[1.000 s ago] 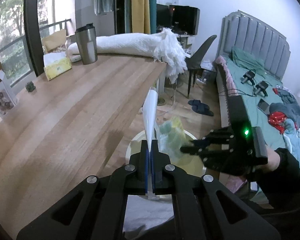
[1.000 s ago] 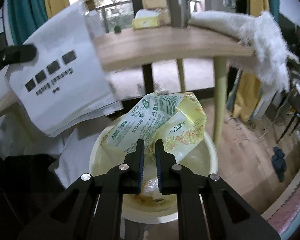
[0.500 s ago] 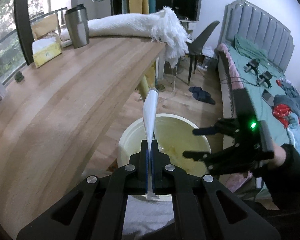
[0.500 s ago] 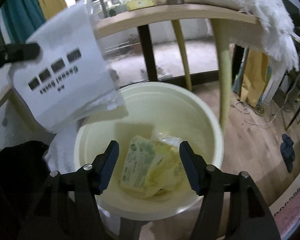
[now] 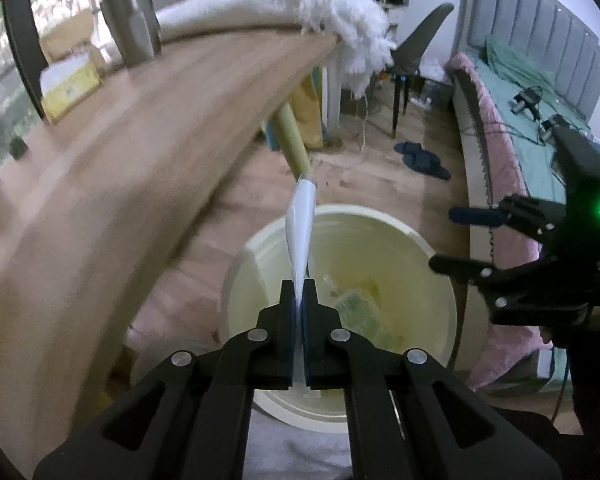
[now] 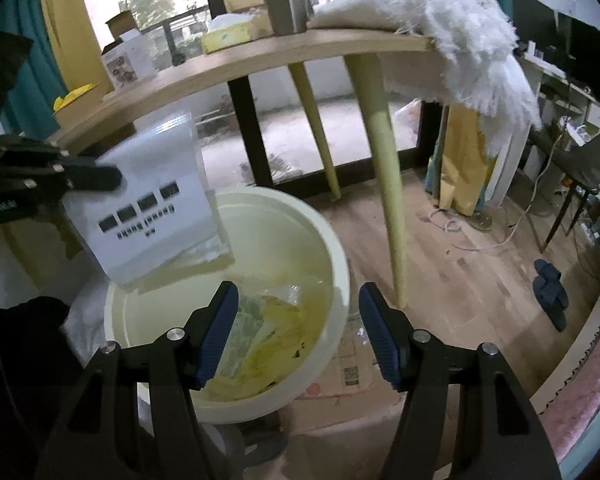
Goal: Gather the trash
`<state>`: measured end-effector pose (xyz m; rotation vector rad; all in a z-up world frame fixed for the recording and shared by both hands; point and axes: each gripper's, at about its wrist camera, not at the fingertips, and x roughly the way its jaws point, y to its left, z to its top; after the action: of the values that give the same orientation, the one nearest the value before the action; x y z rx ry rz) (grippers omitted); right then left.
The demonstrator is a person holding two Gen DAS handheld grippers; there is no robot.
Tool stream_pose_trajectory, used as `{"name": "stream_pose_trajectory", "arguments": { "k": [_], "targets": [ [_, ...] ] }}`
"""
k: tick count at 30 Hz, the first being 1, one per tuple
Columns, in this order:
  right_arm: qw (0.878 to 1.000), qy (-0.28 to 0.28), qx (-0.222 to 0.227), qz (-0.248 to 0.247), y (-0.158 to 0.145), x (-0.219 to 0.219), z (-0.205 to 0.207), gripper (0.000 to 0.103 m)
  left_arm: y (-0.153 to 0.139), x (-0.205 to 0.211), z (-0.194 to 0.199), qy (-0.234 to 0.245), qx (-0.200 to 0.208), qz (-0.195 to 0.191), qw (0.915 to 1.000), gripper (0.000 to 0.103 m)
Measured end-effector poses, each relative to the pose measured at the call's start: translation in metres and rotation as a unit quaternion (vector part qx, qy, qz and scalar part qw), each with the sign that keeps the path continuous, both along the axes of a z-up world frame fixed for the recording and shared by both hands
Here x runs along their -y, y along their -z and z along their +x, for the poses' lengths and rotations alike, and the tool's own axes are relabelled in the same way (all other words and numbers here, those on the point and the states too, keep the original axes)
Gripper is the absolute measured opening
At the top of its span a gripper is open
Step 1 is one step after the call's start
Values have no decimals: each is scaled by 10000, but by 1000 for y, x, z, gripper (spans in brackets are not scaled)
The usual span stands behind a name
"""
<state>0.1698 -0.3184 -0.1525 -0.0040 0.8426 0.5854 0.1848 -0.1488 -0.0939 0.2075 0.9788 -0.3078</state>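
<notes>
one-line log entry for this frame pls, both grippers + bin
left gripper: shut on white bag, held over bin | right gripper: open, empty, above bin | bin: yellow-green wrapper inside | step: wrapper dropped, bag not yet released

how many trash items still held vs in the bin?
1 held: white packet in the shut left tongs. At least 1 in the bin: yellow-green wrapper; more may be hidden.

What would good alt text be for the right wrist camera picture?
The open right claw hangs above a cream bin holding a yellow-green wrapper. At left, the left claw pinches a white printed bag over the rim, beneath a wooden table.
</notes>
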Motion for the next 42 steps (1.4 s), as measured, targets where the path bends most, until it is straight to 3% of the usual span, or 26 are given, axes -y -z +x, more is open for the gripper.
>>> {"name": "stream_pose_trajectory", "arguments": {
  "k": [4, 12, 18, 30, 42],
  "targets": [
    [10000, 42, 61, -54, 0, 1, 1, 63, 15, 1, 5, -100, -197, 91, 9997, 4],
    [9999, 76, 54, -98, 3, 3, 1, 63, 37, -1, 6, -176, -533, 195, 9982, 22],
    [9997, 88, 106, -189, -1, 0, -4, 63, 37, 1, -3, -72, -488, 154, 9987, 32],
    [9985, -1, 309, -462, -20, -19, -25, 63, 10, -13, -36, -27, -42, -155, 9999, 34],
    [9944, -223, 762, -700, -58, -42, -50, 63, -30, -34, -72, -168, 678, -467, 9965, 35]
  ]
}}
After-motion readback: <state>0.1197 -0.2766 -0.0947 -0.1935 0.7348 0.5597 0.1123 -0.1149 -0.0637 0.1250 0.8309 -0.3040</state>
